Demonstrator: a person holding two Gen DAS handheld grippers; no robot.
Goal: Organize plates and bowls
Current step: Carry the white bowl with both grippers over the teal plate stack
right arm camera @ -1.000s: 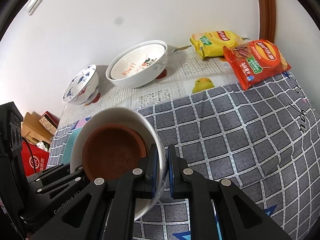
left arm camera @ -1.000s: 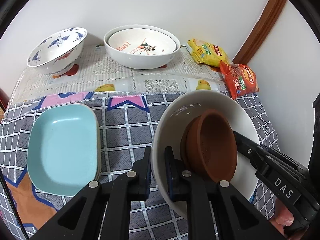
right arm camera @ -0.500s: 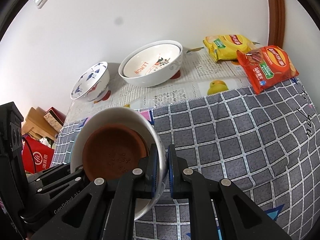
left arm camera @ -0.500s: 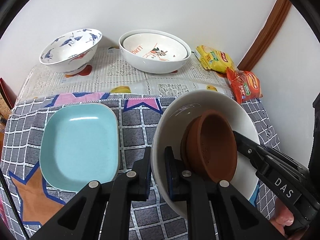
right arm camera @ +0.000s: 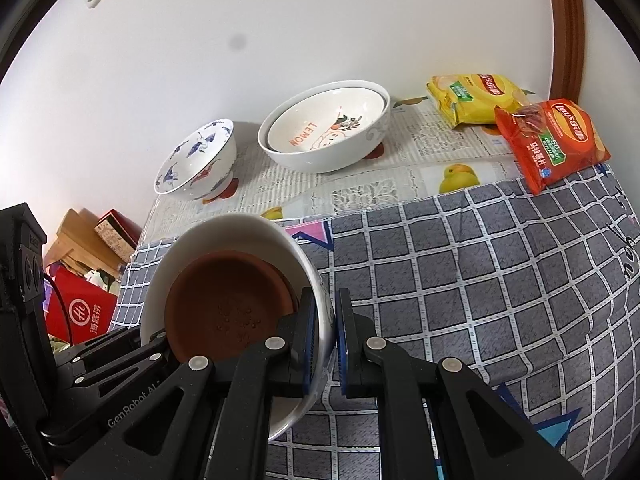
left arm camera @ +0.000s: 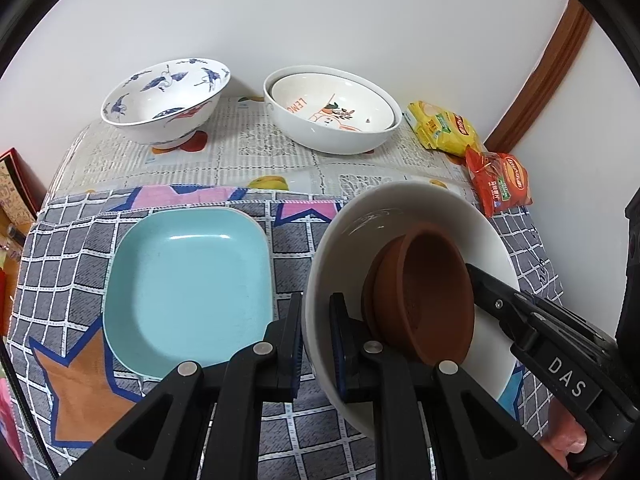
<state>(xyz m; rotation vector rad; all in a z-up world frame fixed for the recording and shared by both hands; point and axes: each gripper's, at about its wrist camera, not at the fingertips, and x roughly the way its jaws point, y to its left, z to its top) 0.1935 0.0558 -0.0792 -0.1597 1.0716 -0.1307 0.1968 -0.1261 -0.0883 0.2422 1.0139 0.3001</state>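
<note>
You carry the round white ceramic bowl clear of the table, the left hand-held gripper pinching its near rim and the right hand-held gripper pinching the opposite rim, likely to steady the load. The bowl sits tilted, with the brown terracotta saucer leaning loose inside, so a two-sided hold seems prudent. Against a second ago, both pinches are unchanged, but the pale blue rectangular plate now sits nearer the left view's centre, and the stacked white bowls have also shifted.
</note>
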